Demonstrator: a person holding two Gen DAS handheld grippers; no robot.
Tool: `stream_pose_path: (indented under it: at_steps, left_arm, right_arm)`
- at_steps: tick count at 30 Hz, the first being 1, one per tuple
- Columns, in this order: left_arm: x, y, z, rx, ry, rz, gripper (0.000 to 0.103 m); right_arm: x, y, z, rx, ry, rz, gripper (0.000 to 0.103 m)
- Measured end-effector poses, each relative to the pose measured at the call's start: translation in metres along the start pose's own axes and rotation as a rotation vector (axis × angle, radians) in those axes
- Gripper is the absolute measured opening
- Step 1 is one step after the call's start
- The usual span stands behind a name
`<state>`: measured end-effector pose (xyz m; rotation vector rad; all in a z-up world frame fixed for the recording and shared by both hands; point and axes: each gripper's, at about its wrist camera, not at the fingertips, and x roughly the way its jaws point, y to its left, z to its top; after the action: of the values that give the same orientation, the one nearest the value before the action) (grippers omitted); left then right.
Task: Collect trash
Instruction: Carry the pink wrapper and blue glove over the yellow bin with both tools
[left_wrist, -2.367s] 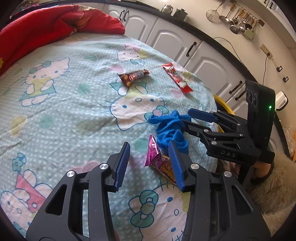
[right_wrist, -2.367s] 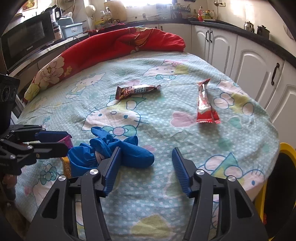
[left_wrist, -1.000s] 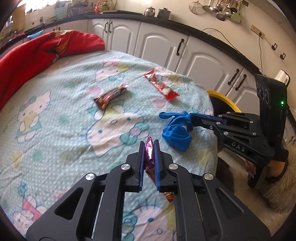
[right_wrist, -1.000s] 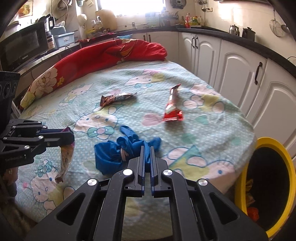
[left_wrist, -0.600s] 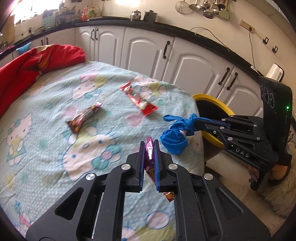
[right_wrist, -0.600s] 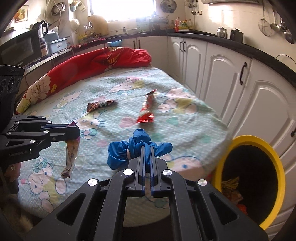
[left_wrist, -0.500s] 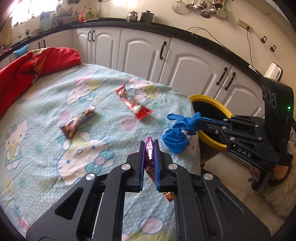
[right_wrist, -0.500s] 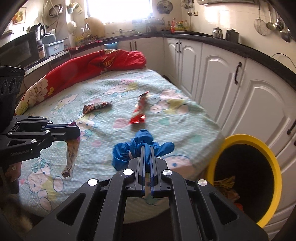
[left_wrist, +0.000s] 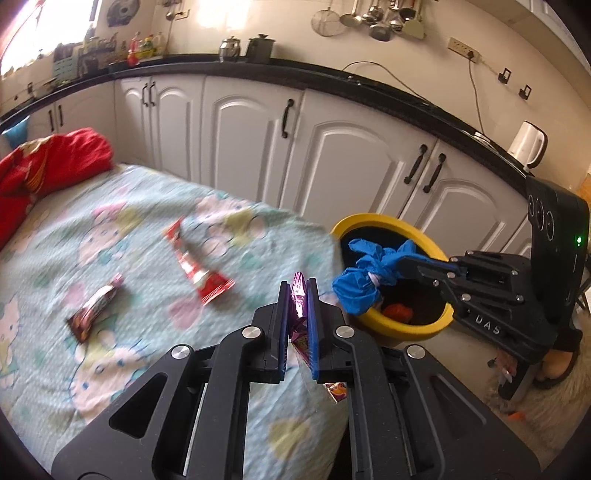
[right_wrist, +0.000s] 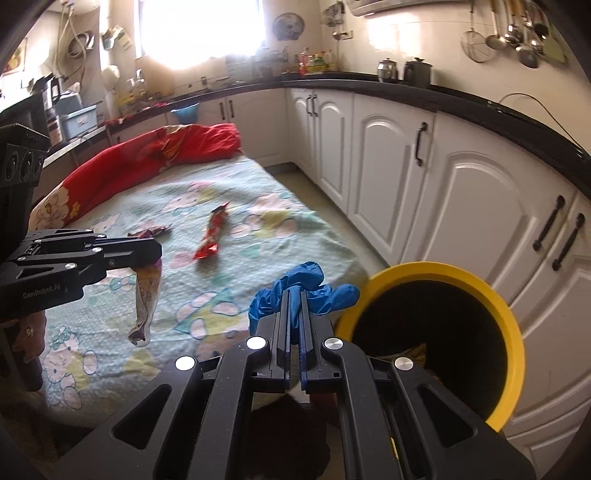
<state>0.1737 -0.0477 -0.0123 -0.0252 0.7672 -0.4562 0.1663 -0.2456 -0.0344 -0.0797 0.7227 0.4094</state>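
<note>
My left gripper (left_wrist: 298, 291) is shut on a purple snack wrapper (left_wrist: 300, 295), which hangs down (right_wrist: 146, 299) above the bed's near corner. My right gripper (right_wrist: 294, 295) is shut on a bunch of crumpled blue gloves (right_wrist: 303, 286); in the left wrist view the blue gloves (left_wrist: 364, 275) hang over the mouth of the yellow-rimmed bin (left_wrist: 399, 326). In the right wrist view the bin (right_wrist: 513, 339) stands just right of the gloves, with some trash at its bottom. A red wrapper (left_wrist: 194, 264) and a brown chocolate wrapper (left_wrist: 94, 308) lie on the bedsheet.
The bed has a pale cartoon-print sheet (left_wrist: 110, 369) and a red blanket (right_wrist: 147, 162) at its far end. White cabinets (right_wrist: 399, 173) under a black counter run close along the bed's side. A person's foot in a sandal (left_wrist: 557, 365) stands beside the bin.
Both grippers closed on their items, lifted them off the sheet and carried them toward the bin. The gloves have gone from above the bed's edge to above the bin's mouth.
</note>
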Motion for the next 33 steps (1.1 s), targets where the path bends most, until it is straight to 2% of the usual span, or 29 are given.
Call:
stream_pose_path:
  at_steps: [18,33]
  left_arm:
    - [0.055,-0.059,0.036,0.072,0.005,-0.071,0.004]
    - [0.116,-0.103,0.047,0.133,0.056,-0.115,0.004]
  right_arm:
    - [-0.022,-0.075,-0.018,0.138,-0.019,-0.106,0.003]
    - [-0.023,-0.127,-0.044,0.236,0.001,-0.191,0.003]
